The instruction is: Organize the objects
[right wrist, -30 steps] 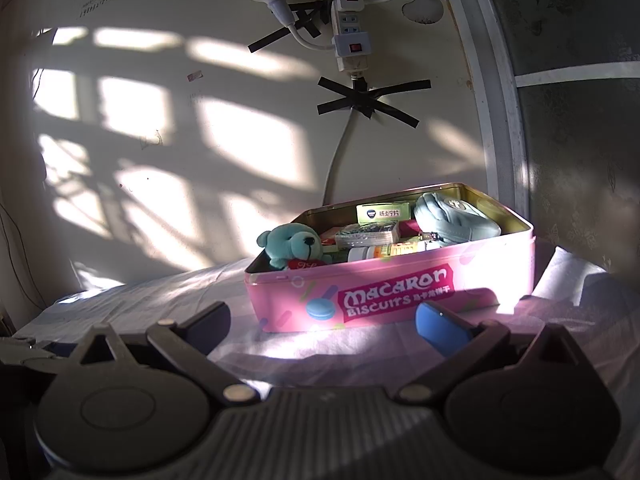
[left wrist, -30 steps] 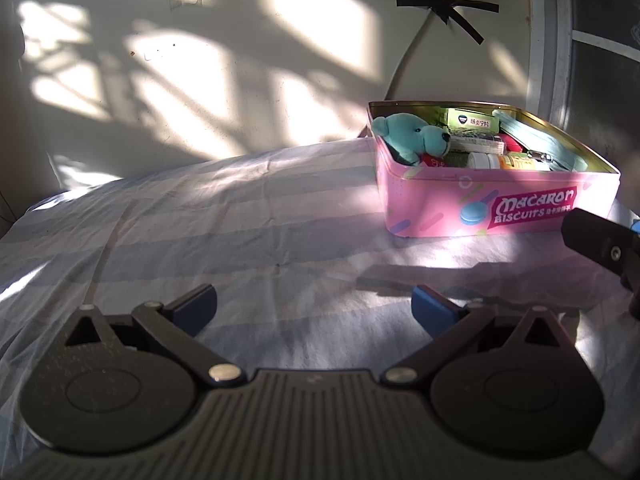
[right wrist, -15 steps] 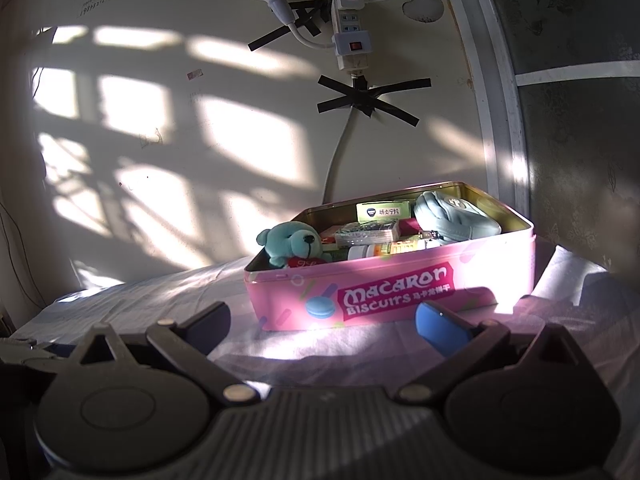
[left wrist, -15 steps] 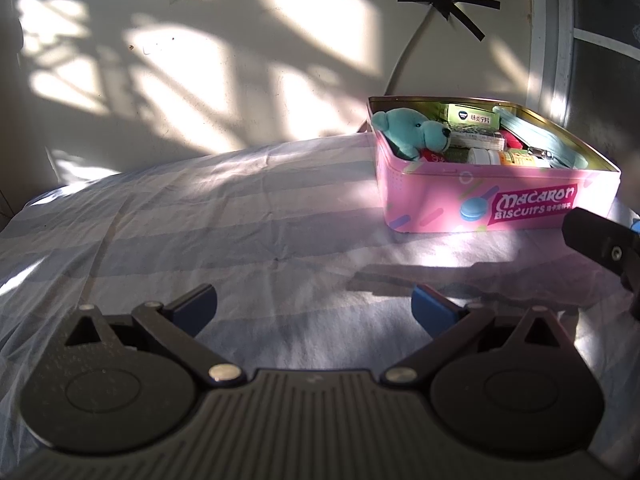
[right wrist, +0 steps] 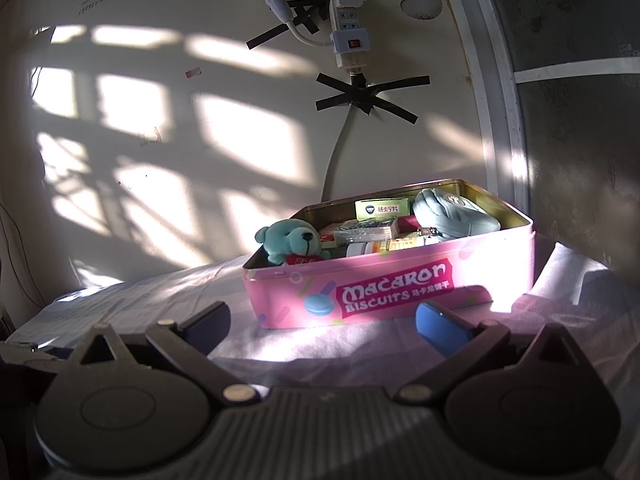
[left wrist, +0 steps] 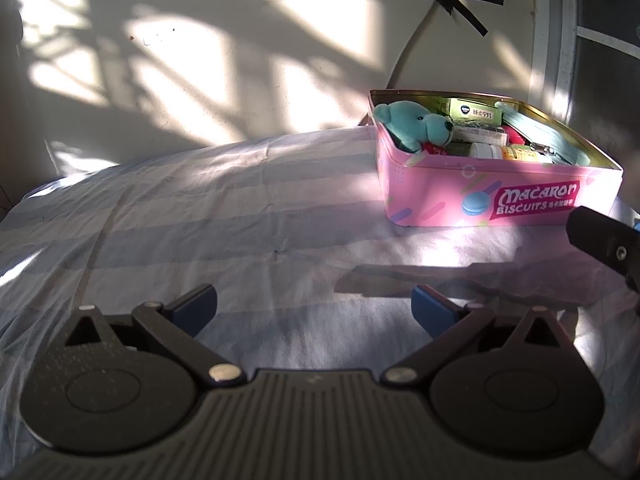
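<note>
The left gripper hangs low over the pale striped bedsheet, its blue-padded fingers spread wide with only bare cloth between them. To its right, well apart from it, stands the open pink rectangular biscuit tin, lettered "Macaron Biscuits", set near the sunlit wall. At the tin's left end a teal plush bear leans against the rim; next come a green-and-white cardboard box, a white bottle with a yellow label lying on its side, and at the right end a grey-blue zip pouch. The right gripper sits just before the tin's front wall, fingers likewise wide apart and holding nothing.

No loose item shows on the sheet in either view, so the filling looks done or near done; no lid is in sight. I judge this a pause between steps. The next move probably calls for finding whatever is left outside the views, or steadying the tin by its walls with both grippers.
</note>
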Demonstrator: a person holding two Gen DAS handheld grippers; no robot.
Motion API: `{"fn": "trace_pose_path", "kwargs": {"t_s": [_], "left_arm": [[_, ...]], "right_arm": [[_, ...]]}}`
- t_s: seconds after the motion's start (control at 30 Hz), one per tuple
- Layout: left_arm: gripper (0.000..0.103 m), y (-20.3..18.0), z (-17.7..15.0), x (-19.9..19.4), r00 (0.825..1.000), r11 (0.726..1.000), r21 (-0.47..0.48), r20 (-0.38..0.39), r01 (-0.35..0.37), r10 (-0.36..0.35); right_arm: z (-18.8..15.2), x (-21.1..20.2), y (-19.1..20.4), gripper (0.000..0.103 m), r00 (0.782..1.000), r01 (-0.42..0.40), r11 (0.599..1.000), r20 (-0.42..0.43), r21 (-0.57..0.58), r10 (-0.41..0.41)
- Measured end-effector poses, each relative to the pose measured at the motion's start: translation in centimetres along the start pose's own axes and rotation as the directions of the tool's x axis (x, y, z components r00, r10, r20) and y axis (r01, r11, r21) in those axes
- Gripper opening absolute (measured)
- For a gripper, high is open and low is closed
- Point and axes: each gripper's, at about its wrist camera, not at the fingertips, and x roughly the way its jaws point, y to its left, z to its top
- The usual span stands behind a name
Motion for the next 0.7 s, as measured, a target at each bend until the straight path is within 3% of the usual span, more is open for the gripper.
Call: {"fn": "trace_pose_path", "kwargs": {"t_s": [0.7], "left_arm": [[0.103,0.26,-0.2,0.51,0.999,1.0,-0.023,-0.033,0.007,-0.007]], "right_arm": [[-0.37,0.13,0.0,0.103,1.0,0.003,1.0,-0.008,0.001,-0.003]]}}
